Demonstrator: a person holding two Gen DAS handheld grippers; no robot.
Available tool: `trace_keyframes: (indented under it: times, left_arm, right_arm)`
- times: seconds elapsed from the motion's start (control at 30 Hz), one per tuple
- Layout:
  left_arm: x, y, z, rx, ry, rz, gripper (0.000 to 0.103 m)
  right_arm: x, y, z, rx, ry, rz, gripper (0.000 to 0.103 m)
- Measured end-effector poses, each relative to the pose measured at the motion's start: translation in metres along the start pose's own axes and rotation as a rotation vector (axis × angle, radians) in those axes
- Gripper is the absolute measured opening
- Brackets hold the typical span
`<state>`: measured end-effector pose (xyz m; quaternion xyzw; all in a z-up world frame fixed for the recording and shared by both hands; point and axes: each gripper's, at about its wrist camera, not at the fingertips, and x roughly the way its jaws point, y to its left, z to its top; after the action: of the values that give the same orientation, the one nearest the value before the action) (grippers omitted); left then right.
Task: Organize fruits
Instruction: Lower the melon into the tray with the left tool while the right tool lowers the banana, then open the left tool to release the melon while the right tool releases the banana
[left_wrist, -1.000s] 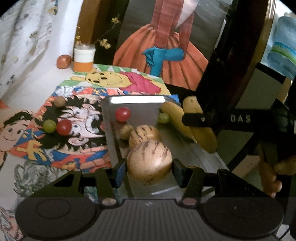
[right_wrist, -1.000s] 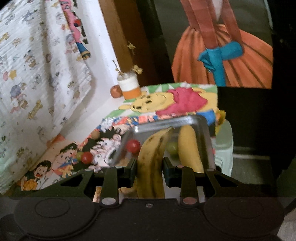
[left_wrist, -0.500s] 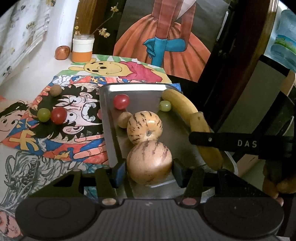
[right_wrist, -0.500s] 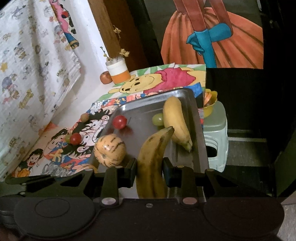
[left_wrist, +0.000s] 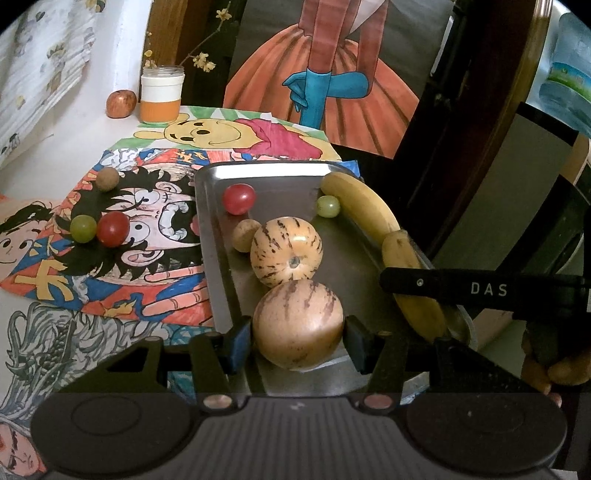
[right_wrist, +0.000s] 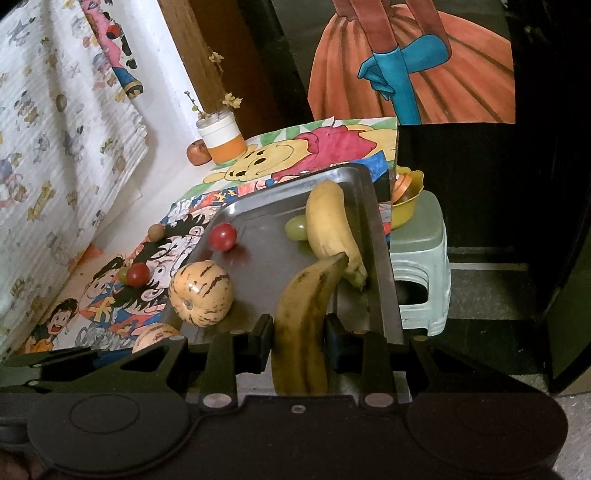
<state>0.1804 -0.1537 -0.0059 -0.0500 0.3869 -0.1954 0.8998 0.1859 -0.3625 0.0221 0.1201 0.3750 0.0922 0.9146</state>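
Left hand-held gripper (left_wrist: 298, 334): jaws pinching a round tan striped melon (left_wrist: 297, 325) on both flanks, low over the near end of the steel tray (left_wrist: 210, 221). Whether the melon rests on the tray floor or hangs just above it cannot be told.

Right hand-held gripper (right_wrist: 298, 341): jaws pinching a spotted banana (right_wrist: 304, 325) across its width, near its stem half. The banana's long axis runs straight ahead along the fingers, its tip pointing up the tray toward the far rim.

Outward from the left grip: a second striped melon (left_wrist: 286, 251) lies directly ahead, touching or all but touching the held one. A small brown fruit (left_wrist: 245, 234) sits just beside it on the left, a red tomato (left_wrist: 239, 198) farther up.

Outward from the right grip: a yellow banana (right_wrist: 330, 221) lies along the tray's right wall, its near end just beside the held banana's tip. A green grape (right_wrist: 296, 228) rests against its left side.

Off the tray, on the drawings covering the counter (left_wrist: 74, 122): a green grape (left_wrist: 83, 229) and red tomato (left_wrist: 112, 229) touching, and a brown ball-shaped fruit (left_wrist: 107, 179) farther back.

Judgement: both held fruits are at the tray. The right-hand release turns on keeping the held banana parallel to the lying one, in line behind it along the right wall. The loose fruits lie left, nearer the left hand.
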Motion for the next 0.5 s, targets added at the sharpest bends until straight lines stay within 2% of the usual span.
trace_keyframes:
  times: [0.2, 0.4, 0.5]
  left_arm:
    - [-0.0002, -0.0005, -0.0001, 0.005, 0.001, 0.002, 0.058]
    - [-0.0023, -0.0004, 0.0, 0.003, 0.001, 0.004, 0.059]
    - [-0.0067, 0.0008, 0.0011, -0.004, -0.002, -0.002, 0.063]
  right_arm:
    - [0.0016, -0.0027, -0.001, 0.025, 0.006, 0.007, 0.033]
    - [0.0004, -0.0043, -0.0027, 0.043, 0.007, 0.015, 0.038]
    - [-0.0025, -0.0054, -0.0031, 0.046, 0.004, 0.007, 0.039]
